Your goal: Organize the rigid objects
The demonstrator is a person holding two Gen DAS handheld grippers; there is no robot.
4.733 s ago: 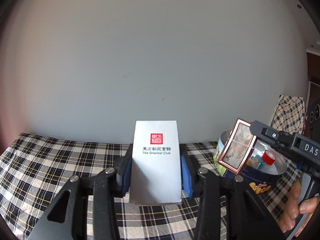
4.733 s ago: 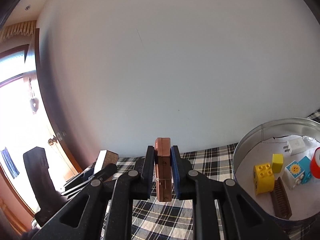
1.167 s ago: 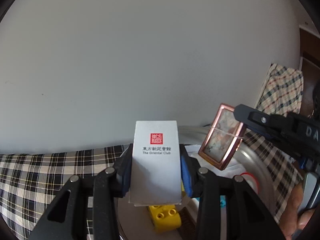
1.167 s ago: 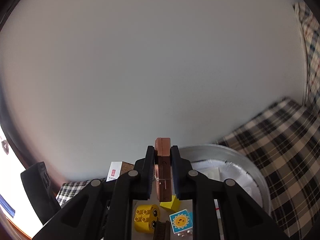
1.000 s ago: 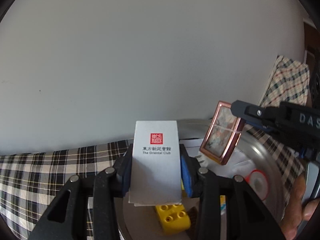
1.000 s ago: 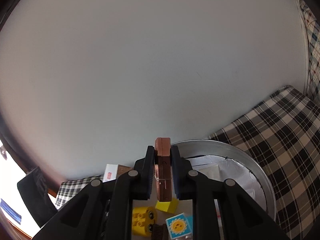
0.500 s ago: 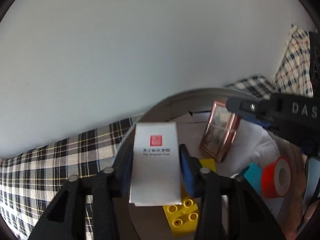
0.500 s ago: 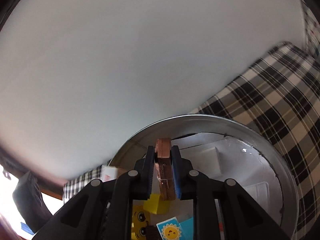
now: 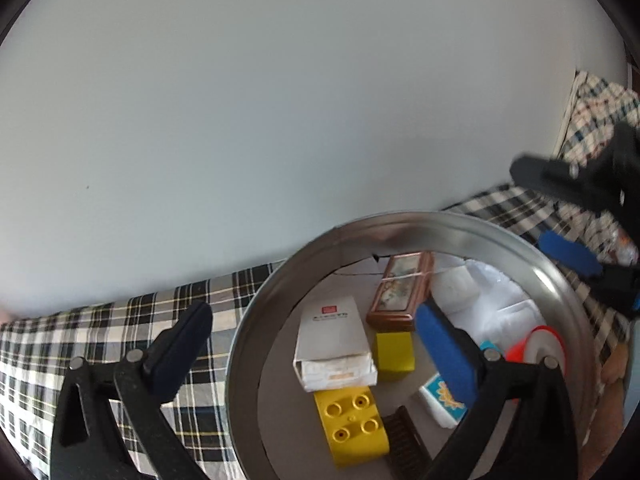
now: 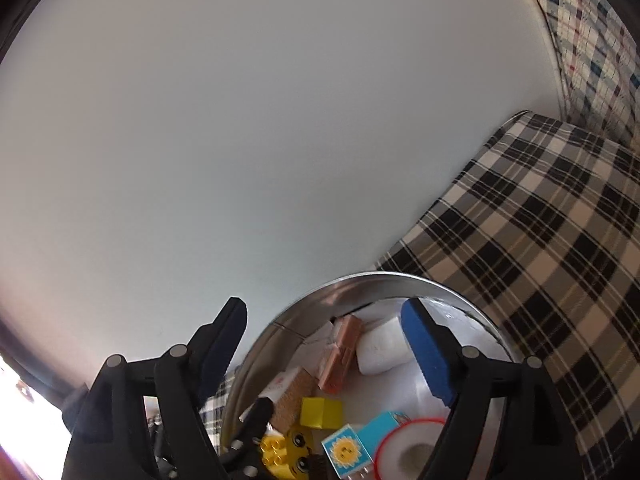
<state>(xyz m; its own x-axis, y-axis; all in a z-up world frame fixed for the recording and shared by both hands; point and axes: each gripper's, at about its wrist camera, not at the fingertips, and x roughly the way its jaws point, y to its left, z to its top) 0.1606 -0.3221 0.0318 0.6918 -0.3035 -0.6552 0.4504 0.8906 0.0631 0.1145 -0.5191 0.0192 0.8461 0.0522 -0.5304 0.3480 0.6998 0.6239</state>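
Left gripper [image 9: 312, 332] spread wide, jaws just opened, pinching nothing; half a second back clamped on the white box [image 9: 334, 344], now released. Box lying flat on the floor of the tin [image 9: 240, 344], printed face up, open end toward the camera, long axis running from near edge toward the far wall, red stamp at the far end. Near end resting on or just against the yellow brick [image 9: 352, 426]; which, hard to tell.

Right gripper [image 10: 324, 348] likewise parted, jaws just opened, nothing between the pads. Copper case [image 10: 340, 354], gripped a moment ago, now dropped inside the tin, leaning at the far wall beside a white block [image 10: 380, 346]. In the left view, case [image 9: 404, 292] lying picture-side up, long axis pointing to the far rim, near end just beside a small yellow cube [image 9: 394, 350].

Judged from this: both items delivered, both grippers free to fetch more.
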